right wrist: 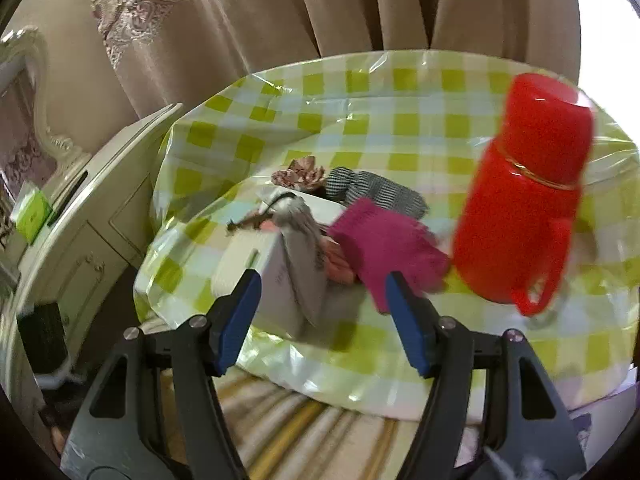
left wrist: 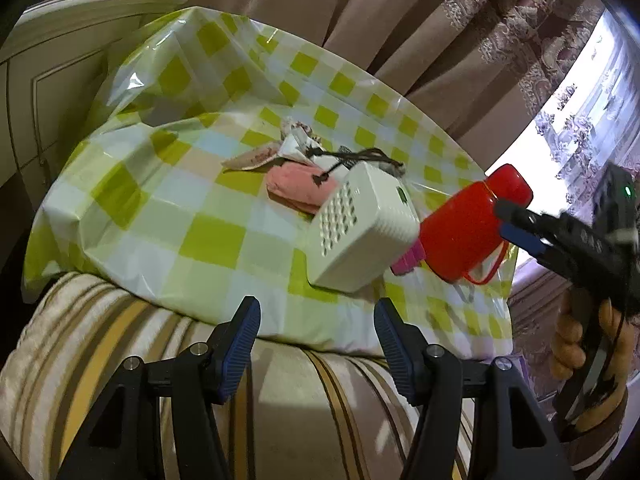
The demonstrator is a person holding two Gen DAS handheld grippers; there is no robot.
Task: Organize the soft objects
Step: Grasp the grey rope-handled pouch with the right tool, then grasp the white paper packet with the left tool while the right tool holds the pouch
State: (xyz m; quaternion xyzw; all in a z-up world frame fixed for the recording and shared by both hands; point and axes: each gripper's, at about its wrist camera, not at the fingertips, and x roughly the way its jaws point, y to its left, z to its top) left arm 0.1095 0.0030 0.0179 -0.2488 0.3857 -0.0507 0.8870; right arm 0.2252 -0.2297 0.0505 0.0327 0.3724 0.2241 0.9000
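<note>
A white perforated box [left wrist: 360, 228] stands on the green checked tablecloth [left wrist: 208, 236]. Behind it lie a pink soft cloth [left wrist: 298, 190], a crumpled patterned cloth [left wrist: 276, 150] and a dark cord. In the right wrist view a magenta knitted cloth [right wrist: 384, 248] lies beside the box [right wrist: 272, 272], with a checked grey fabric [right wrist: 372, 192] and a floral scrunchie [right wrist: 298, 176] behind. My left gripper [left wrist: 316, 344] is open and empty, short of the table edge. My right gripper [right wrist: 322, 320] is open and empty, near the magenta cloth; it shows in the left wrist view [left wrist: 516, 224].
A red flask with a handle [right wrist: 524, 200] stands right of the cloths, also in the left wrist view [left wrist: 468, 228]. A striped cushion [left wrist: 120, 360] lies under the tablecloth's near edge. A white cabinet [right wrist: 80, 220] stands left. Curtains [left wrist: 400, 20] hang behind.
</note>
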